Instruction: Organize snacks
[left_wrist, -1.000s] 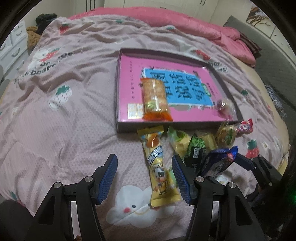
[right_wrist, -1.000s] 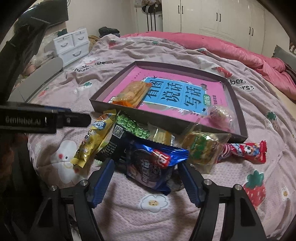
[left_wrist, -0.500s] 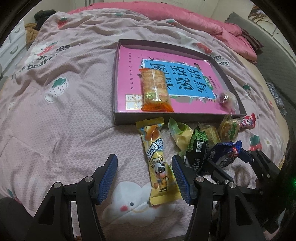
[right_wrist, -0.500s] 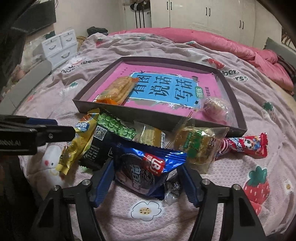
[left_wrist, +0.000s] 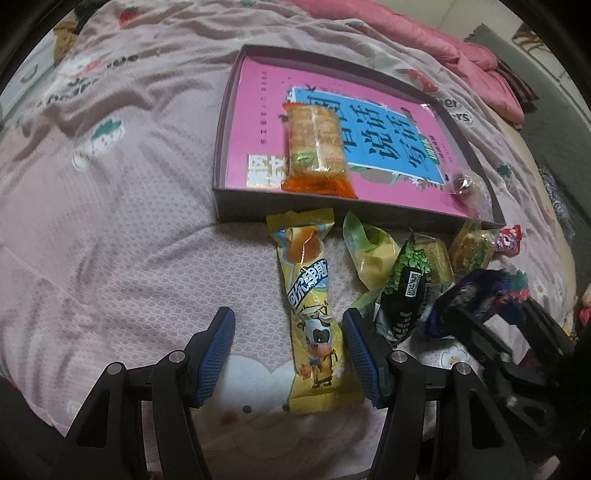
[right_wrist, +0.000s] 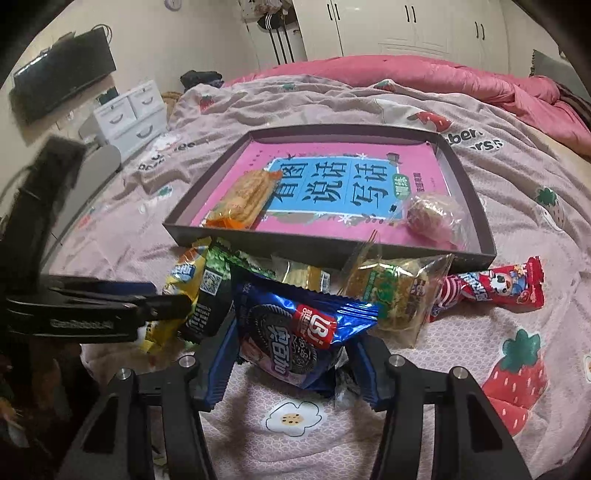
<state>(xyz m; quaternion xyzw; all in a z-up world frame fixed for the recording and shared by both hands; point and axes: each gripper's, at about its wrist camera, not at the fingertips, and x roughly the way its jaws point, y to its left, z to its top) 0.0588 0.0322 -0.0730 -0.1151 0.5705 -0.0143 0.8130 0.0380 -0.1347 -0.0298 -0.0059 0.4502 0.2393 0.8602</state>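
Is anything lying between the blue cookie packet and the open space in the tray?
Partly. The tray's near wall stands between the blue foil cookie packet and the pink floor, so it must be lifted over. Beyond it, nothing blocks the middle.

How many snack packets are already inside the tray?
2: an orange cracker packet at the tray's near-left, a clear-wrapped round snack at its near-right. None seems hidden.

Trays: one dark shallow tray (left_wrist: 221, 155)
Snacks in the tray: two, an orange cracker pack (left_wrist: 316, 147) centre frame, a clear-wrapped round sweet (right_wrist: 430, 221) lower right corner
Snack packets outside, below the tray: seven
Grippers: two
Drawer units: one (right_wrist: 129, 114), upper left
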